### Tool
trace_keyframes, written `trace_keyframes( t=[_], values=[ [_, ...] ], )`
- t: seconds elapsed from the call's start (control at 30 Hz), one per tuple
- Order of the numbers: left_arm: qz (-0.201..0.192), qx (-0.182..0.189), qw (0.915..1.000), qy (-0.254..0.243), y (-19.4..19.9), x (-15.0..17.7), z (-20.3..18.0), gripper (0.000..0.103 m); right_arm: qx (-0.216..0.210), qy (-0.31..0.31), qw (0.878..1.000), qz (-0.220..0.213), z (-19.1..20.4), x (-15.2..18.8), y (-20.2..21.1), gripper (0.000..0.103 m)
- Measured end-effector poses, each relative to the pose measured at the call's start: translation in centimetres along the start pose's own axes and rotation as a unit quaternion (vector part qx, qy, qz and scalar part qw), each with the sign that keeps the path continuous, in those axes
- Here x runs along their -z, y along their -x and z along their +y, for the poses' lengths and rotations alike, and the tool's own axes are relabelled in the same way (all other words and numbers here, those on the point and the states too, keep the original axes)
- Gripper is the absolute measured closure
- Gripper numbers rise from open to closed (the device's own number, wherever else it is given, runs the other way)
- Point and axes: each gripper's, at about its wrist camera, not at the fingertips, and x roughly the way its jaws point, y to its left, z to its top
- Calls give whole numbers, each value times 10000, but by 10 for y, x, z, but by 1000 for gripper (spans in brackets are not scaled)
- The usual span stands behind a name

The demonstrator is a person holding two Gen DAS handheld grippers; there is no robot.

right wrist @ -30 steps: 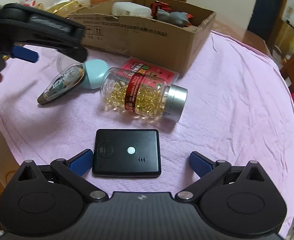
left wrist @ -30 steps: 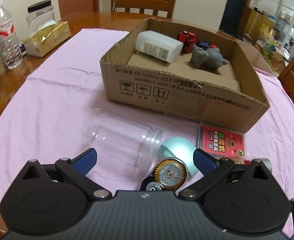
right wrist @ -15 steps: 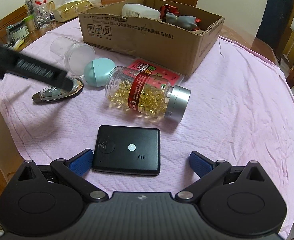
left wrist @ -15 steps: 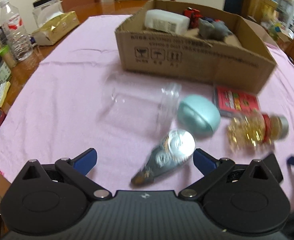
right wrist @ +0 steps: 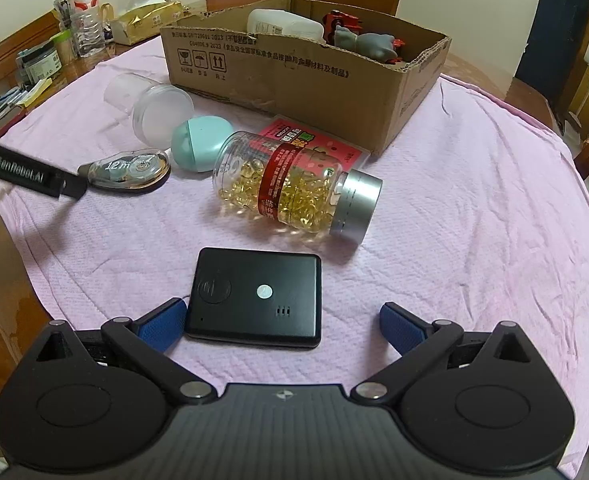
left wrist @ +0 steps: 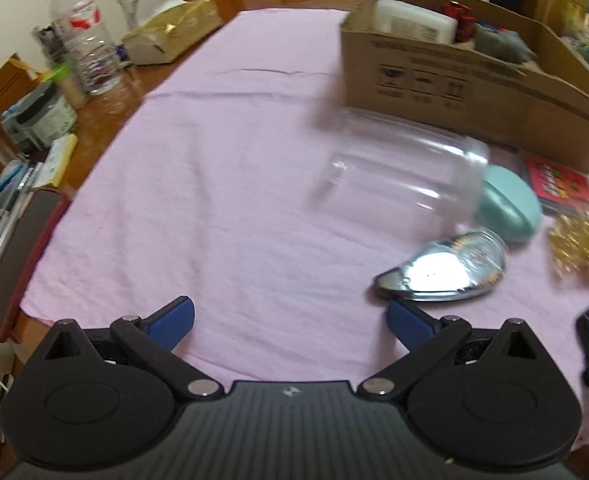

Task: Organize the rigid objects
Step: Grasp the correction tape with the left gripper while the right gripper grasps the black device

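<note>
- Right wrist view, far left: a water bottle (right wrist: 84, 12) and a tissue pack (right wrist: 148, 20) stand on the bare wood beside the pink cloth (right wrist: 474, 184).
- At the left edge the left gripper (left wrist: 290, 318) reaches in with its jaws spread wide and nothing between them, over bare cloth just short of the tape dispenser (right wrist: 128, 170).
- Behind the dispenser a clear jar (right wrist: 150, 106) lies on its side, a teal case (right wrist: 202, 142) just beside its mouth.
- In the middle, a pill bottle (right wrist: 294, 190) with a silver cap lies on its side, partly over a red packet (right wrist: 314, 140).
- Behind them sits the cardboard box (right wrist: 294, 76), holding a white bottle (right wrist: 284, 24), a red toy car (right wrist: 340, 22) and a grey toy (right wrist: 368, 44).
- Nearest the camera, the right gripper (right wrist: 282, 324) is released, empty; a flat black device (right wrist: 256, 298) lies between its blue fingertips, touching the left one and apart from the right.
</note>
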Motion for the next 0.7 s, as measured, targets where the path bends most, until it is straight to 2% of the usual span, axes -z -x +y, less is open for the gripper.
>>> trace_keyframes(
  t=[0.07,0.2,0.27,0.4,0.47,0.7],
  values=[
    [-26,130,9999,-32,4,-1,-2,1,2,-3,10000,-11,0,0,0,0],
    [-103,785,9968,-115,16,2,-21,1,1,-1,10000,-19,0,1,0,0],
    [-105,944,9954,-126,15,4,-33,1,-6,8,10000,-19,0,1,0,0],
    [-20,981,9952,-37,5,6,-51,1,-45,60,10000,-40,-1,1,1,0],
    [-54,818,9966,20,1,5,-58,1,-66,92,9999,-57,-1,1,1,0],
    [-109,672,9973,263,-5,-6,-68,1,-143,205,9996,-121,-3,3,2,0]
  ],
)
